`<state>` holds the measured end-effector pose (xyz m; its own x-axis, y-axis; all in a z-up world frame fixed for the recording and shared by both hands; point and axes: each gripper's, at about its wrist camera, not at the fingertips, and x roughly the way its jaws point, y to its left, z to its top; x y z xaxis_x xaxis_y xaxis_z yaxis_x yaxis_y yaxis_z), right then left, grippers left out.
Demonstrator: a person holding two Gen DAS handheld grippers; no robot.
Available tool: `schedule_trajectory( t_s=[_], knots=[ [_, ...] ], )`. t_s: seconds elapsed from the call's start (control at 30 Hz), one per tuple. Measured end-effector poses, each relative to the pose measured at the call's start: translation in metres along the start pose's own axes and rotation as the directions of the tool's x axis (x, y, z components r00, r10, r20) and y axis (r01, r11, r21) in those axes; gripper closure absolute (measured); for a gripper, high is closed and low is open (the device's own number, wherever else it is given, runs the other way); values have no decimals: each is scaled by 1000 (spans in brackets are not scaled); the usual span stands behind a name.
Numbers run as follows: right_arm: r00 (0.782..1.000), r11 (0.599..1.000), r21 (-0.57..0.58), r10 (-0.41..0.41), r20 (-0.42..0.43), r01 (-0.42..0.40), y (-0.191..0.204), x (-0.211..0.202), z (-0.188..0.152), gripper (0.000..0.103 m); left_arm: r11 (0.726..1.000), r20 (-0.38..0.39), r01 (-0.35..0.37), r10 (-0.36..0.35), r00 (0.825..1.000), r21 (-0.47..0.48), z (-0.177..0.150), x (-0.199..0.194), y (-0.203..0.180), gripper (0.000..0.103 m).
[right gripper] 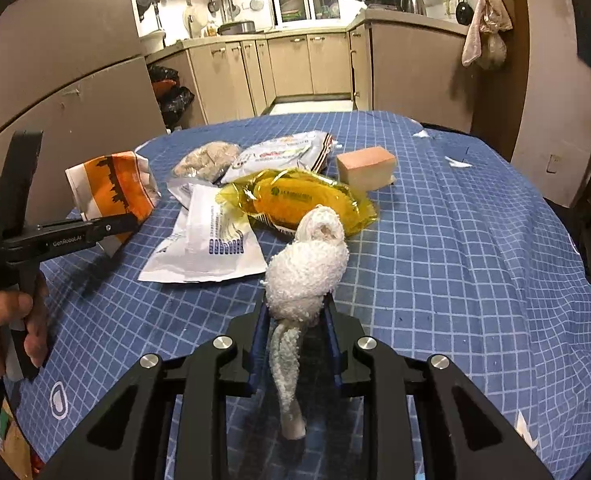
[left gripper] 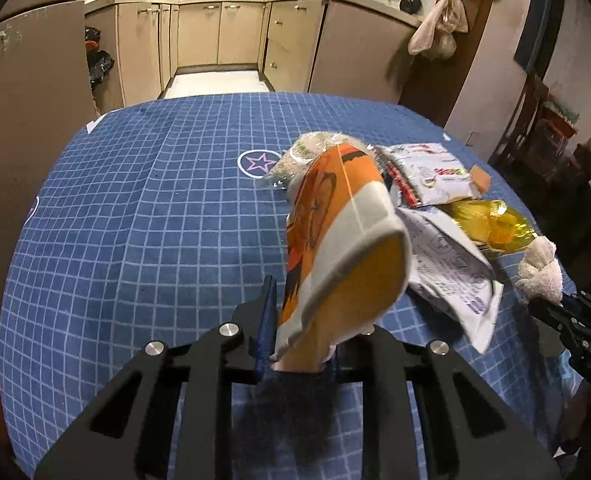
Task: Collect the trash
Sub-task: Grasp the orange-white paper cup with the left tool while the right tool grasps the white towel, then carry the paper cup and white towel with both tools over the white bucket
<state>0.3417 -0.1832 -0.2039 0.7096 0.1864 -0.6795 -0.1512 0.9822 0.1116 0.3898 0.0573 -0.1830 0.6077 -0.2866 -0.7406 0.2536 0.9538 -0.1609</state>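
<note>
My left gripper [left gripper: 301,316] is shut on an orange and white wrapper [left gripper: 335,240] and holds it above the blue checked tablecloth [left gripper: 135,220]; the wrapper also shows in the right wrist view [right gripper: 111,188]. My right gripper [right gripper: 295,312] is shut on a white rolled cloth [right gripper: 307,264], which also shows at the right in the left wrist view [left gripper: 541,268]. On the table lie a yellow packet [right gripper: 303,200], a white printed pouch [right gripper: 211,244], a white and red packet [right gripper: 279,152] and a clear bag of brownish crumbs [right gripper: 207,158].
A pink and cream sponge block [right gripper: 367,168] sits behind the yellow packet. Small white paper scraps [right gripper: 457,162] lie at the far right of the table. Kitchen cabinets [left gripper: 215,32] and black bags [right gripper: 171,96] stand beyond the table. A hand [right gripper: 3,316] holds the left gripper.
</note>
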Motion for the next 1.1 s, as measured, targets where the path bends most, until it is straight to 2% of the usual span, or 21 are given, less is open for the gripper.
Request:
schedule_trajectory(
  t_s=[0.27, 0.43, 0.67, 0.83, 1.1],
  knots=[
    [996, 1000, -3, -26, 84, 26, 2, -35, 1, 77, 1000, 129, -16, 16, 992, -5, -6, -53, -19, 84],
    [987, 998, -18, -52, 150, 56, 6, -66, 4, 77, 999, 227, -28, 22, 974, 25, -12, -102, -49, 84],
    [966, 995, -34, -78, 248, 90, 13, -124, 10, 77, 998, 325, -26, 6, 946, 58, -16, -151, -86, 84],
    [948, 994, -28, -92, 303, 105, 13, -170, 10, 77, 995, 371, -3, -35, 928, 101, -24, -177, -122, 84],
    [913, 983, 15, -175, 369, 183, -7, -241, -5, 77, 977, 388, 81, -154, 909, 196, -32, -196, -181, 84]
  ],
)
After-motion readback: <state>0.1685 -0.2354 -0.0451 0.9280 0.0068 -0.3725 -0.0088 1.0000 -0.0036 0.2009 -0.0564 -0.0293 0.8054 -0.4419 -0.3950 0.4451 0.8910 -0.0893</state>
